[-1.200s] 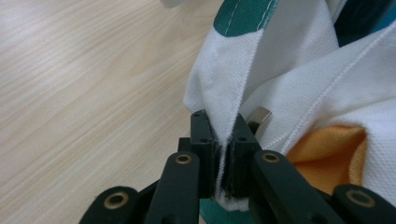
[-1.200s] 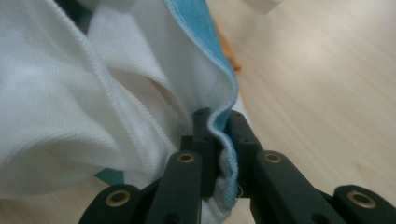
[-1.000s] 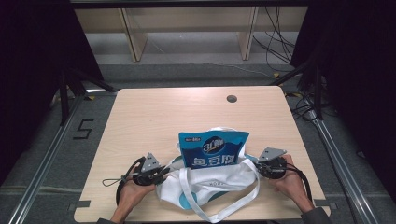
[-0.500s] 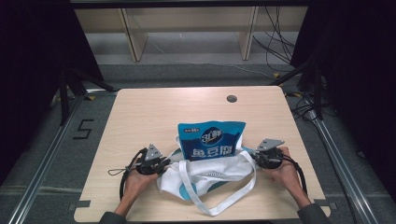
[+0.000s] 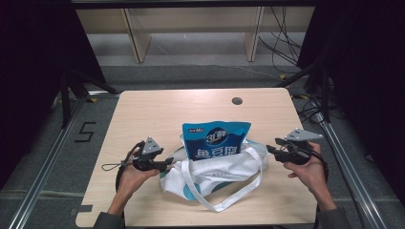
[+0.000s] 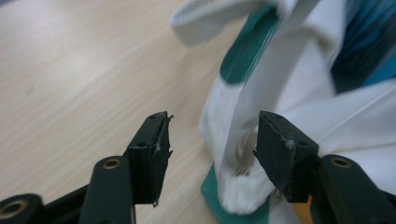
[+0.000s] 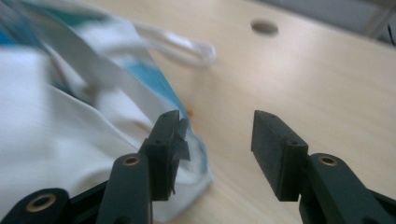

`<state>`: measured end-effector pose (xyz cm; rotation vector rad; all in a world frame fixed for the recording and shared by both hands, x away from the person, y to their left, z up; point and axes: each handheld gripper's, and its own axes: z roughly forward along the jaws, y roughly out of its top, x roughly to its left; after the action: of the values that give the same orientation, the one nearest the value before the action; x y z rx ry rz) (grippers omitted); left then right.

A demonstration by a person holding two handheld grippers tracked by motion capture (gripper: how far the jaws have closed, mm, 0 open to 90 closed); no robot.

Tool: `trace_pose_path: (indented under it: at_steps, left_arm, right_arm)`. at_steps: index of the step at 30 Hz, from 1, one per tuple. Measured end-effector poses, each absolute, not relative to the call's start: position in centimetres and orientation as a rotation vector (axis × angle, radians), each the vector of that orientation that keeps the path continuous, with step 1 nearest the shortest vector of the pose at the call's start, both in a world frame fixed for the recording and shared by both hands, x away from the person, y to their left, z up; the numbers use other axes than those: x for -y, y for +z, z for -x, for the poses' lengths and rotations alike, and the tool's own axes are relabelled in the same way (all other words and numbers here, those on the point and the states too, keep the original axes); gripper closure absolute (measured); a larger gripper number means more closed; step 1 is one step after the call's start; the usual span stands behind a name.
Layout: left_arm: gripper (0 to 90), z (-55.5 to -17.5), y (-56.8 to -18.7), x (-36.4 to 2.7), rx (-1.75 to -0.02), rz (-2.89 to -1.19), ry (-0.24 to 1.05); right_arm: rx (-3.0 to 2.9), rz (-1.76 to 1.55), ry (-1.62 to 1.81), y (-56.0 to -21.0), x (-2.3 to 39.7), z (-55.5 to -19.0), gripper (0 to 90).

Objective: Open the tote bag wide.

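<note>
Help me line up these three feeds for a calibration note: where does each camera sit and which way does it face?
High view: above the person's side, looking forward and down at the table; both forearms show.
Left gripper view: on the left gripper, facing the white tote bag.
Right gripper view: on the right gripper, facing the table's grommet hole.
All share the bag.

light: even overhead | surroundings dark | gripper views blurred, perhaps motion

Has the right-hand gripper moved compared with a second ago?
Yes. The right gripper has pulled away from the white bag, toward the table's right edge, its jaws just opened and empty.
</note>
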<state>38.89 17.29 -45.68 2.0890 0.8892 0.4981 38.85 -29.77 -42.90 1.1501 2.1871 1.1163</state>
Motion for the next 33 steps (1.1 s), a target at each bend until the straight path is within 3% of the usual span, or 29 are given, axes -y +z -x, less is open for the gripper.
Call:
trace_pose_path:
  at_steps: [6, 15, 19, 21, 24, 30, 33]
  left_arm:
    - [41.7, -39.2, -44.4, -16.4, -0.829, -2.069, 0.475]
    - [42.3, -40.5, -45.6, -14.7, -0.808, -2.083, 0.371]
    - [50.9, -41.7, -46.2, -14.0, -0.817, -2.066, 0.317]
    - [60.8, -42.2, -46.2, -13.8, -0.815, -2.071, 0.338]
    - [75.4, -42.9, -46.0, -13.8, -0.854, -2.047, 0.334]
    - [86.0, -45.0, -47.5, -14.6, -0.937, -2.057, 0.383]
    - [85.6, -46.6, -49.4, -15.0, -0.989, -2.065, 0.329]
  right_arm:
    - [-2.25, -0.985, 1.295, -40.1, 28.3, -37.1, 49.1]
    - [-2.445, -0.809, 1.32, -40.8, 23.6, -38.1, 43.1]
    - [-2.545, -0.751, 1.211, -41.7, 22.7, -38.5, 51.9]
    - [-2.576, -0.706, 1.15, -42.0, 22.7, -38.0, 64.7]
    - [-2.609, -0.661, 1.078, -42.3, 23.2, -37.0, 73.5]
    - [-2.725, -0.577, 0.982, -44.5, 23.2, -35.3, 77.9]
    - [-2.814, -0.571, 0.886, -47.0, 22.0, -34.9, 78.1]
